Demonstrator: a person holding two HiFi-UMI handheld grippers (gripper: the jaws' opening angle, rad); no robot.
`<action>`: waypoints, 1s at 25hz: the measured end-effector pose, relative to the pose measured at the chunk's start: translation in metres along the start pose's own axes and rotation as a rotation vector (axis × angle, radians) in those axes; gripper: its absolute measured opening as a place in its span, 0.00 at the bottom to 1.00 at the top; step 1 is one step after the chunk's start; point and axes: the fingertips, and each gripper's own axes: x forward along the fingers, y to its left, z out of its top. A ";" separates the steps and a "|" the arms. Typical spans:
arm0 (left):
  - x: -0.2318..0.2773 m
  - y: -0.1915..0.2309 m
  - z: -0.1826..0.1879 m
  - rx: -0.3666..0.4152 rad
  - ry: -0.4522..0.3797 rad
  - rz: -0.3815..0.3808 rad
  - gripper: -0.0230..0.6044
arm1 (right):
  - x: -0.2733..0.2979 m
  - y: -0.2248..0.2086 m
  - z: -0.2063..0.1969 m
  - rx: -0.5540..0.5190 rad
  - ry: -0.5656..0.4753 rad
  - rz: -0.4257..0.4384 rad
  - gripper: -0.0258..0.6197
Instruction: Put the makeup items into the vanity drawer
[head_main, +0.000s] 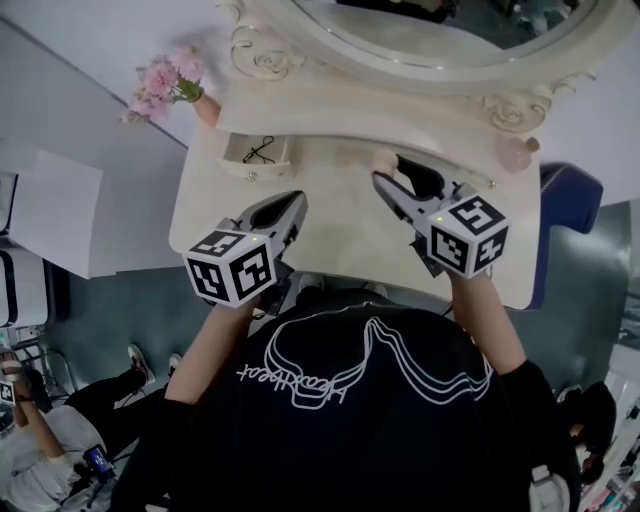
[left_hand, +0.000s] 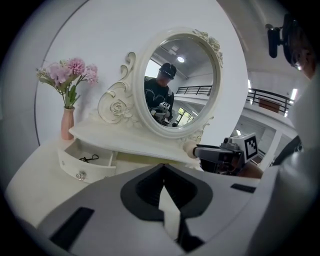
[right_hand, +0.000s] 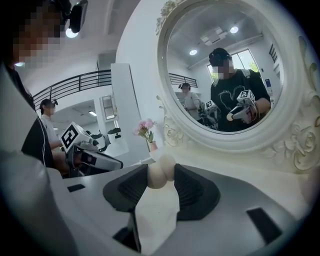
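- while its two dark-padded jaws stand partly apart, the right gripper (head_main: 392, 172) is clamped on a cream, egg-shaped makeup sponge (right_hand: 160, 172), with one pad pressing each side of it.
- the sponge's rounded end pokes out past the jaw tips and is held off the surface, above the cream vanity table top (head_main: 335, 235), in front of the shelf under the mirror.
- the left gripper (left_hand: 163, 175) has its jaws closed tip to tip, with nothing between them and nothing touched; it hangs over the near left part of the table top.
- the two grippers sit side by side, apart from each other, both pointing toward the mirror.
- the small cream drawer with a round crystal knob (left_hand: 84, 167) stands pulled open at the left, under the shelf; the sponge is to its right and well apart from it.
- a black eyelash curler (left_hand: 89, 158) lies inside the drawer.
- a slim pink vase (left_hand: 67, 122) with pink flowers (left_hand: 70, 70) stands at the far left end, beside the drawer.
- the oval mirror in a carved cream frame (left_hand: 142, 107) rises behind the shelf and reflects the person holding both grippers.
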 end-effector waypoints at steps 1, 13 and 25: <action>-0.004 0.008 0.002 -0.003 0.000 0.000 0.05 | 0.009 0.005 0.002 -0.001 0.003 0.003 0.30; -0.043 0.111 0.010 -0.039 0.020 0.021 0.05 | 0.125 0.051 0.007 0.011 0.038 0.040 0.31; -0.048 0.164 0.014 -0.070 0.032 0.017 0.05 | 0.211 0.057 -0.020 0.025 0.145 0.045 0.34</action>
